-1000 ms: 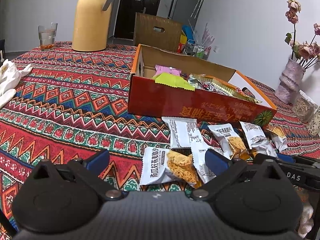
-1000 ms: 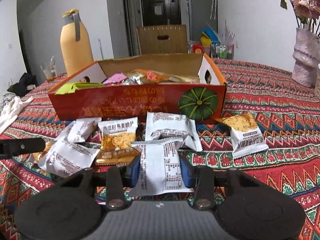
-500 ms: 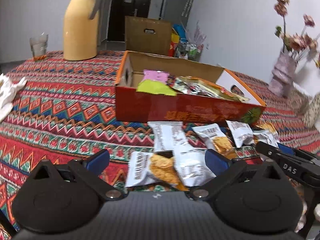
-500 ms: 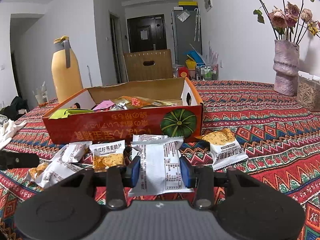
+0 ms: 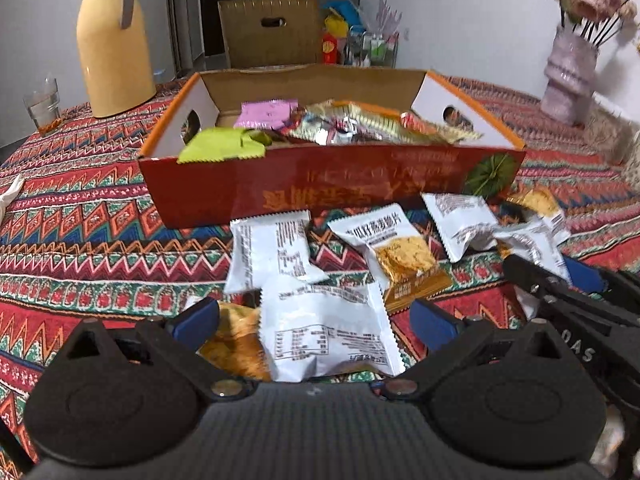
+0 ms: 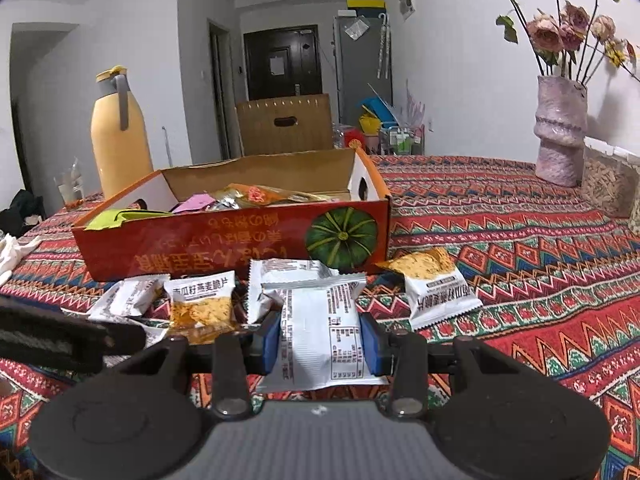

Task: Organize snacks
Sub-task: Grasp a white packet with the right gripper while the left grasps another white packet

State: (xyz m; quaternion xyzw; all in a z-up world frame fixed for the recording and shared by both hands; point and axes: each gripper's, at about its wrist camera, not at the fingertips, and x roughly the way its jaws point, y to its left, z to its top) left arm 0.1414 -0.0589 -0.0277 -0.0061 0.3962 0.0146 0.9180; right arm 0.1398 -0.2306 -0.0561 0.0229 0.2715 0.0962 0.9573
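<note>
An open red cardboard box (image 5: 332, 184) (image 6: 224, 236) with mixed snacks inside stands on the patterned tablecloth. Several white snack packets (image 5: 272, 252) lie in front of it. My left gripper (image 5: 314, 320) is open, its blue pads wide apart over a white packet (image 5: 324, 336) that lies on an orange-printed one. My right gripper (image 6: 320, 338) is shut on a white snack packet (image 6: 320, 336), held upright and raised off the cloth. In the left wrist view the right gripper (image 5: 560, 280) shows at the right edge with its packet.
A yellow thermos jug (image 5: 112, 40) and a glass (image 5: 42, 104) stand at the back left. A pink vase with dried roses (image 6: 560, 132) stands at the back right, beside a clear container (image 6: 608, 184). A brown cardboard box (image 6: 284, 124) sits behind the table. White cloth (image 6: 12, 252) lies at the left.
My left gripper has slid right along the table and now sits over the near white packet. My right gripper has lifted its packet a little and tilted up.
</note>
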